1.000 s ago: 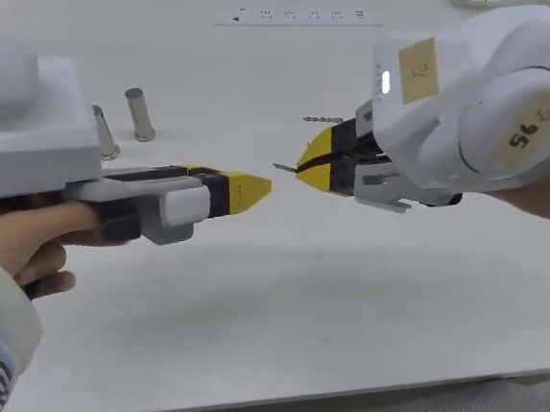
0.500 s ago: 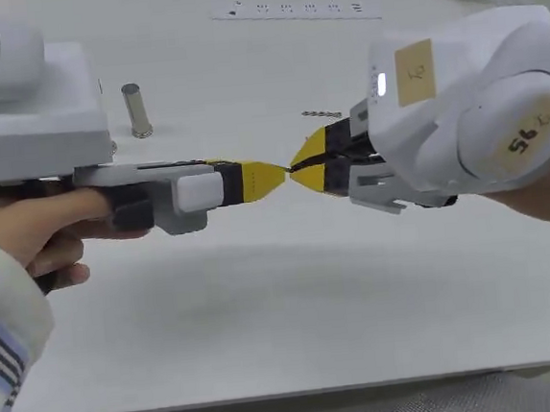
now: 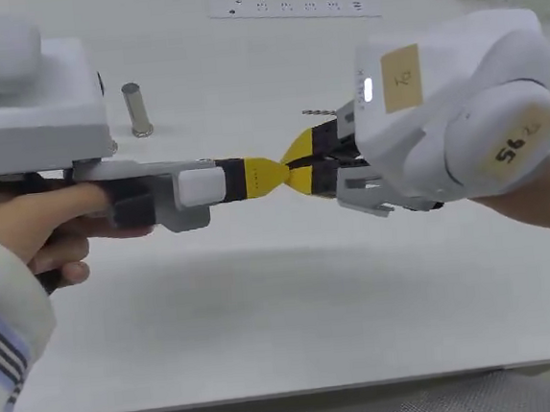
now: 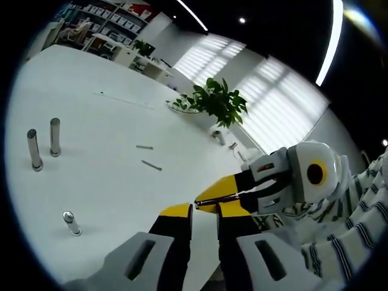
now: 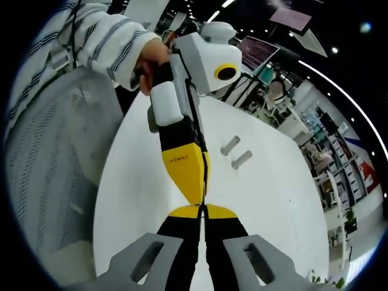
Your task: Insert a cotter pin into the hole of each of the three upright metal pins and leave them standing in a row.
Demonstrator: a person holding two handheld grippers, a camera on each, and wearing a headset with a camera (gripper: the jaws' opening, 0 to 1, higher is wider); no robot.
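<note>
Cotter pin: held in mid-air over the table, well apart from the holes it is meant for. The table is noted as white, smooth and matt.

Both grippers have white moulded housings and black fingers ending in yellow wedges. They are brought tip to tip. This is judged to be a re-grip, so that the pin can be presented end-on.

Right gripper: fingers pressed together on a thin dark sliver, taken to be the pin.

Left gripper: fingers parted, a gap seen between them, nothing gripped.

Metal pins: grey polished cylinders. Two are stood side by side, with a third metal pin nearer. No cotter is seen in any.

Spare cotter pins: slender wire, left lying flat beyond.
</note>
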